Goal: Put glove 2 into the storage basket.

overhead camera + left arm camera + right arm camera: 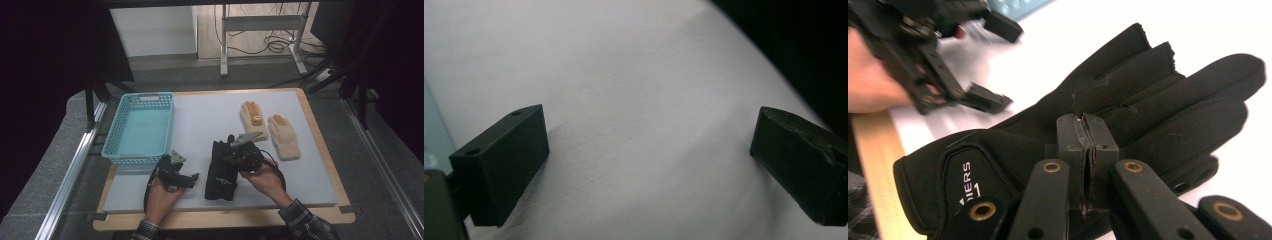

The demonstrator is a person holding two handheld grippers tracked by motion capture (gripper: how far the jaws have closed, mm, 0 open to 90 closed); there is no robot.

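Observation:
A black glove point(220, 176) lies on the pale mat near the front middle, possibly a stacked pair. In the right gripper view the black glove point(1158, 100) spreads under and beyond the jaws, cuff at lower left. My right gripper point(231, 158) sits at the glove's right edge, and the right gripper point(1088, 135) has its pads pressed together. I cannot tell whether any fabric is pinched. My left gripper point(192, 179) rests left of the glove. The left gripper point(649, 150) stands wide open over bare mat with nothing between its jaws. The left gripper point(998, 65) also appears beyond the cuff.
A light blue basket point(170, 125) stands at the back left of the mat. Two cream gloves point(252, 120) point(284, 139) with orange patches lie at the back right. The wooden table edge point(225, 218) runs along the front.

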